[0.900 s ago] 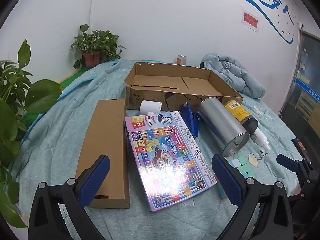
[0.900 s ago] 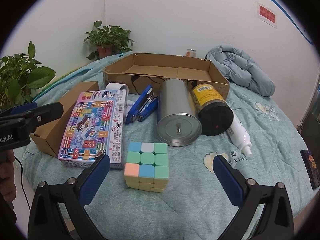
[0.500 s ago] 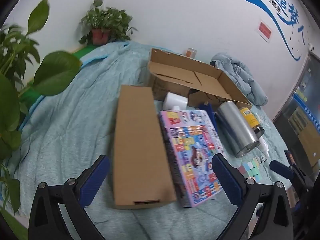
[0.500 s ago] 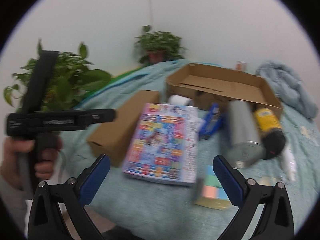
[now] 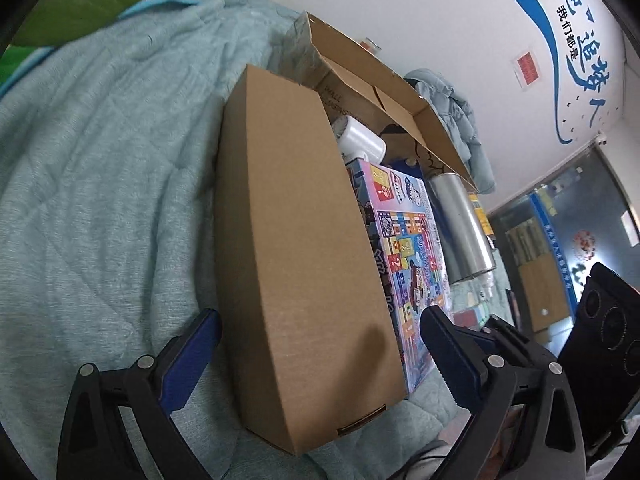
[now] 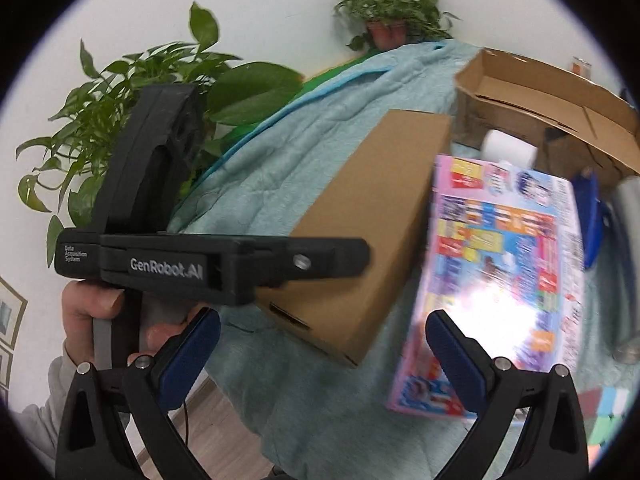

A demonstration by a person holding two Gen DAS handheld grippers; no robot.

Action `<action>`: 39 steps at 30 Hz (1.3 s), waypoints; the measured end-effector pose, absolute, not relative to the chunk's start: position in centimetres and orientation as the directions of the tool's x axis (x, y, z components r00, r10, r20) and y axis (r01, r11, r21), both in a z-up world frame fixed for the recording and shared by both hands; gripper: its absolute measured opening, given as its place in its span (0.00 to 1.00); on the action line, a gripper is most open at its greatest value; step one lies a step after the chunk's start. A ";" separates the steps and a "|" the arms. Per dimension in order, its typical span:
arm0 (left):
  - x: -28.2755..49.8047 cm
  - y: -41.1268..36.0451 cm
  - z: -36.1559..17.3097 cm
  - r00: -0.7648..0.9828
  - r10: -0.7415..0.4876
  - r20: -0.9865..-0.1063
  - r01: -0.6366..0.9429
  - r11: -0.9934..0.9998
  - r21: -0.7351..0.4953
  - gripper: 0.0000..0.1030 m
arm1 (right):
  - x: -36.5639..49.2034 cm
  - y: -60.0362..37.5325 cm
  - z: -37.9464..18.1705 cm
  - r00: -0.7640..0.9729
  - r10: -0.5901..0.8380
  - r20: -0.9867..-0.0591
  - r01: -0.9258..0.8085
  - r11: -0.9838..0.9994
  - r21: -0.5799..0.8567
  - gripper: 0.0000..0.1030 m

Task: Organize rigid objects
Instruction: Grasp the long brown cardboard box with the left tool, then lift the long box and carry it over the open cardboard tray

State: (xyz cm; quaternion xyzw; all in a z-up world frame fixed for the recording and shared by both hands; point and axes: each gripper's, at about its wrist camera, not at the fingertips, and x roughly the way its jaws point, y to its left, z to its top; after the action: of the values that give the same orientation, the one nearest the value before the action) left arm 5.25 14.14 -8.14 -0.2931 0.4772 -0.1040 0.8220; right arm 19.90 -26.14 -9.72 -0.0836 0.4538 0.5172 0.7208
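The left tongs [image 5: 316,354] are spread astride the near end of the closed carton [image 5: 296,248], lined up for a grip; the right tongs [image 6: 320,354] are spread, empty, above the game box [image 6: 504,280] alongside.

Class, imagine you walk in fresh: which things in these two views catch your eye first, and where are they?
The long brown cardboard box fills the middle of the left view, lying on the pale blue quilt between the open left gripper. Beside it lies a bright game box. In the right view, a hand holds that black gripper before leafy plants.
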 end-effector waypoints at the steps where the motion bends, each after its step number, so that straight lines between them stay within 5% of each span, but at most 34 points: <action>1: 5.4 14.2 -8.4 0.508 -0.467 -0.724 -0.117 0.795 -0.595 0.91 | 19.9 -25.6 -10.0 0.044 0.670 -0.741 -0.825 0.443 0.352 0.99; 21: 6.4 9.7 -8.5 0.489 -0.392 -0.779 -0.159 0.839 -0.521 0.85 | 20.7 -22.3 -12.7 0.072 0.611 -0.788 -0.813 0.494 0.309 0.94; 39: 3.3 -1.4 4.1 0.697 -0.230 -0.679 -0.038 0.934 -0.356 0.85 | 19.2 -26.9 -5.0 0.227 0.767 -0.600 -0.860 0.447 0.246 0.93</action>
State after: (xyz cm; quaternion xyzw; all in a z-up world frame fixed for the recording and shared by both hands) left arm 3.34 -1.37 4.12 -0.1741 0.3858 -0.0531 0.9044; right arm 19.24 -26.89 -4.98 -0.0690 0.3387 0.5215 0.7801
